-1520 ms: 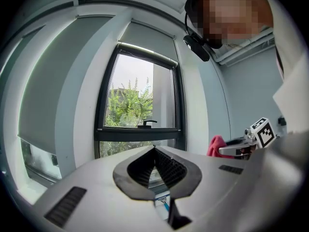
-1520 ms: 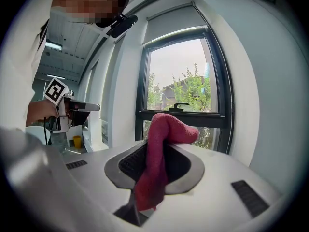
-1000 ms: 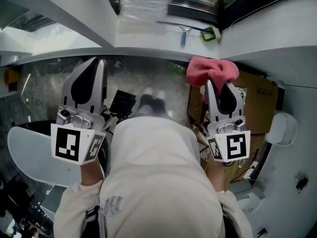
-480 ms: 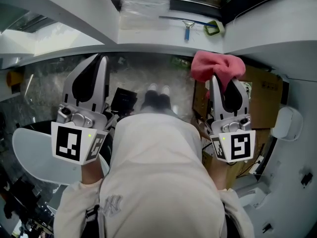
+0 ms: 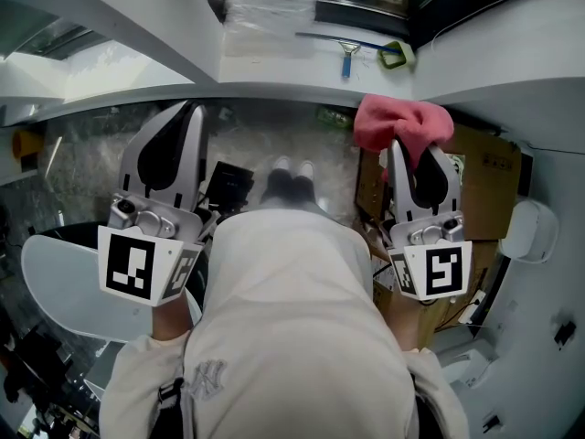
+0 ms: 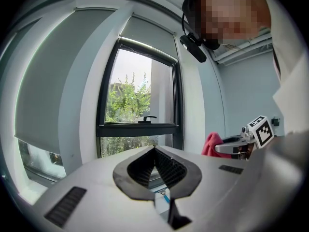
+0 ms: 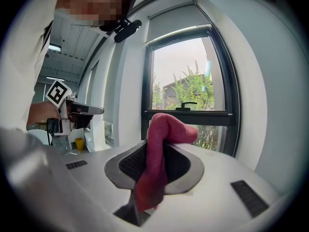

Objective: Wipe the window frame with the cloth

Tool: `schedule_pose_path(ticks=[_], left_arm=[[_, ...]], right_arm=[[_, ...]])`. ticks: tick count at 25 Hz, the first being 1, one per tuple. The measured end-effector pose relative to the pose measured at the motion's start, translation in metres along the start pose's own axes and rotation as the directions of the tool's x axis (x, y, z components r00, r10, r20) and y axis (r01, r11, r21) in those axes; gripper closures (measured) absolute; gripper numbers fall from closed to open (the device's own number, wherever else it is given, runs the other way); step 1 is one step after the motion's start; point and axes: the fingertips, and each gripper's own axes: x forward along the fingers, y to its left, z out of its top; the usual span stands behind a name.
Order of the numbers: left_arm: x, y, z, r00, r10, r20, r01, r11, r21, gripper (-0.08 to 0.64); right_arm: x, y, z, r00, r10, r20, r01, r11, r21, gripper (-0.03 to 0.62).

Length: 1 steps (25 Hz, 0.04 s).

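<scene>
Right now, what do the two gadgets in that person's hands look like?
The left gripper and right gripper are light grey shells with black-lined tapering jaws. Each carries a white cube with black square markers. The sleeves are cream.

The white window sill (image 5: 274, 69) carries a blue-handled squeegee (image 5: 345, 51), with crumpled clear plastic (image 5: 265, 7) to its left. Below, a brown cardboard box (image 5: 489, 186) stands at the right on the speckled grey floor (image 5: 82, 158).
</scene>
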Motion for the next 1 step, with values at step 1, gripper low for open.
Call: schedule_pose_path(ticks=[1], left_arm=[[-0.0004,0.0002,0.0005,1.0,0.002,0.002,-0.002,1.0,0.0,0.551]], right_arm=[[-0.0001,0.0003,0.0003,1.0,0.001,-0.001,-0.001,1.0,-0.003,0.5]])
